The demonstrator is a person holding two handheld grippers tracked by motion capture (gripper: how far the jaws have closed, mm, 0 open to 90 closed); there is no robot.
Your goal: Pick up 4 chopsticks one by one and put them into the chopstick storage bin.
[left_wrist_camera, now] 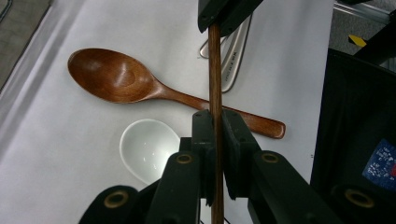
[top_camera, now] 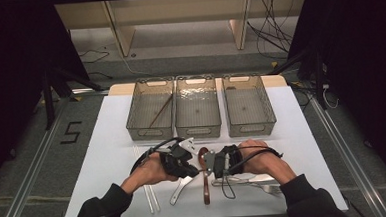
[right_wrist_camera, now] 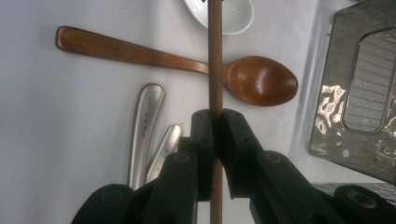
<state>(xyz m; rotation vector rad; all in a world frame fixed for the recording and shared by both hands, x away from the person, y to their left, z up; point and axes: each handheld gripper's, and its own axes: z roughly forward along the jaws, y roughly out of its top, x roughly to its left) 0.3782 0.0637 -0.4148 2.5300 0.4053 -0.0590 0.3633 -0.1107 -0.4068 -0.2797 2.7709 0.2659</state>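
Now both claws clamp one chopstick (left_wrist_camera: 215,70): left claw (left_wrist_camera: 216,122) and right claw (right_wrist_camera: 215,122) grip it above the wooden spoon (right_wrist_camera: 252,79). One stick (top_camera: 159,111) already lies in the far left bin (top_camera: 149,132); spoons and metal cutlery (right_wrist_camera: 147,126) below await sorting.

In the high view the chopstick between the two grippers is too thin to make out. In the left gripper view the white spoon (left_wrist_camera: 147,148) is half hidden behind the jaws, and the metal handles (left_wrist_camera: 233,51) are cut off by the top edge.
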